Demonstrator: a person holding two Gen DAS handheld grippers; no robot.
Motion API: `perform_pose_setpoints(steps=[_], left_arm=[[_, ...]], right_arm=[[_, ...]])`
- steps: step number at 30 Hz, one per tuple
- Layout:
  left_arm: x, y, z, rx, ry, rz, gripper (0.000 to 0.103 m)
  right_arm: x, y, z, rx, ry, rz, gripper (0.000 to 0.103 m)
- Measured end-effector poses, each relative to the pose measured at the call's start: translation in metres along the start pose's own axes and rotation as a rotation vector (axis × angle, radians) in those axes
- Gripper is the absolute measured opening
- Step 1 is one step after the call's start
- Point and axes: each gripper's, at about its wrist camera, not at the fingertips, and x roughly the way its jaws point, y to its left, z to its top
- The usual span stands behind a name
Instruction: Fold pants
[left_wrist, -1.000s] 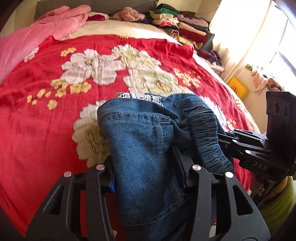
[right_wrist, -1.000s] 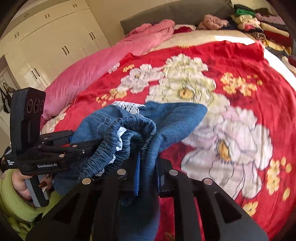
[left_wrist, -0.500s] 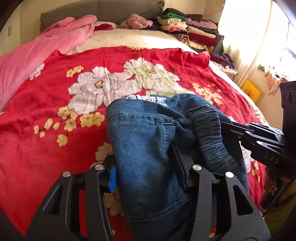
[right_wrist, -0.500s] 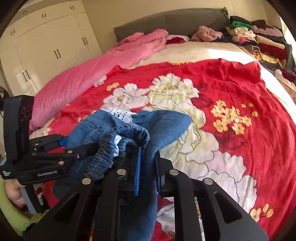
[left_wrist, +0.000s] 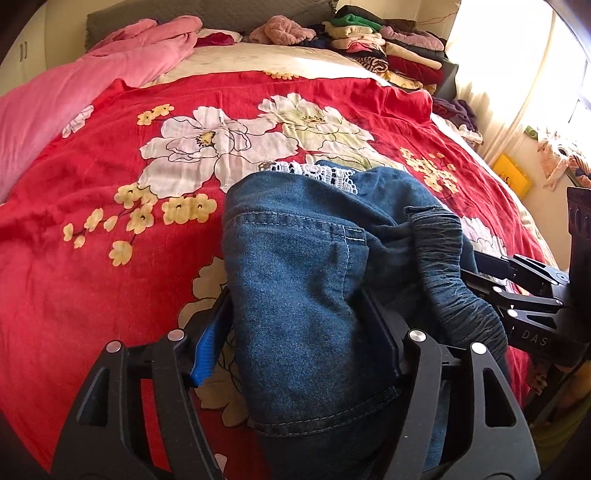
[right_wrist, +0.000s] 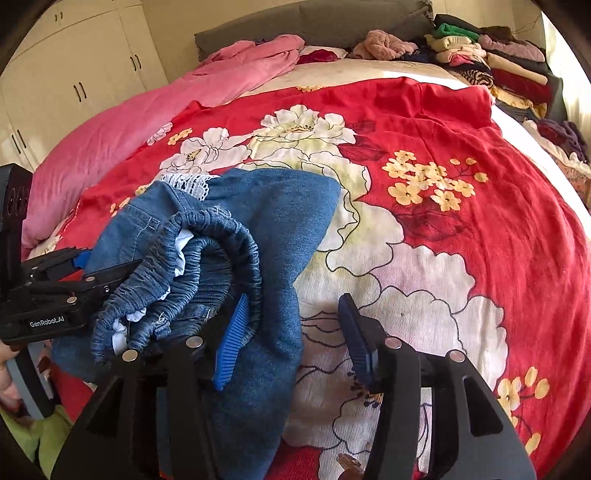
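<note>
Blue denim pants (left_wrist: 295, 258) with a gathered elastic waistband (left_wrist: 443, 258) and a white lace trim (left_wrist: 314, 171) lie bunched on the red floral blanket (left_wrist: 110, 184). My left gripper (left_wrist: 295, 295) has the denim between its fingers; its jaws are opening and the blue left pad (left_wrist: 207, 343) stands clear of the cloth. In the right wrist view my right gripper (right_wrist: 293, 301) is opening wide. The pants (right_wrist: 280, 206) rest against its left pad (right_wrist: 229, 343) only, and the waistband (right_wrist: 207, 258) curls beside it. The left gripper (right_wrist: 55, 295) shows at the left edge there.
A pink quilt (left_wrist: 74, 92) lies along the left of the bed. Stacks of folded clothes (right_wrist: 498, 55) fill the far right corner by the headboard. A white wardrobe (right_wrist: 74, 74) stands at the left. The right gripper (left_wrist: 517, 288) reaches in from the right.
Both grippers' jaws have spread; the right one has let go of the denim fold it pinched. Both hands have sunk a little toward the blanket with the pants.
</note>
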Motion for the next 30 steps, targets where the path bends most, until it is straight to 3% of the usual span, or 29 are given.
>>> perform_pose_setpoints(steps=[2,5,7,14,16,30], left_arm=[[-0.004,0.0,0.0,0.003,-0.005,0.007,0.064],[-0.011,0.0,-0.002,-0.001,-0.014,0.0,0.068],[-0.017,-0.001,-0.003,0.001,-0.021,0.0,0.073],[-0.039,-0.007,-0.009,0.002,-0.055,0.007,0.087],[-0.047,-0.008,-0.011,0.0,-0.071,0.014,0.093],[-0.117,-0.014,-0.036,-0.014,-0.173,0.036,0.093]], right_arm=[[-0.007,0.0,0.0,0.001,-0.02,-0.012,0.066],[-0.022,0.001,-0.002,-0.006,-0.058,-0.025,0.071],[-0.033,0.002,-0.004,-0.011,-0.084,-0.032,0.081],[-0.069,0.003,-0.007,-0.006,-0.155,-0.048,0.093],[-0.08,0.005,-0.009,-0.009,-0.18,-0.051,0.095],[-0.145,0.034,-0.037,-0.031,-0.28,-0.081,0.098]])
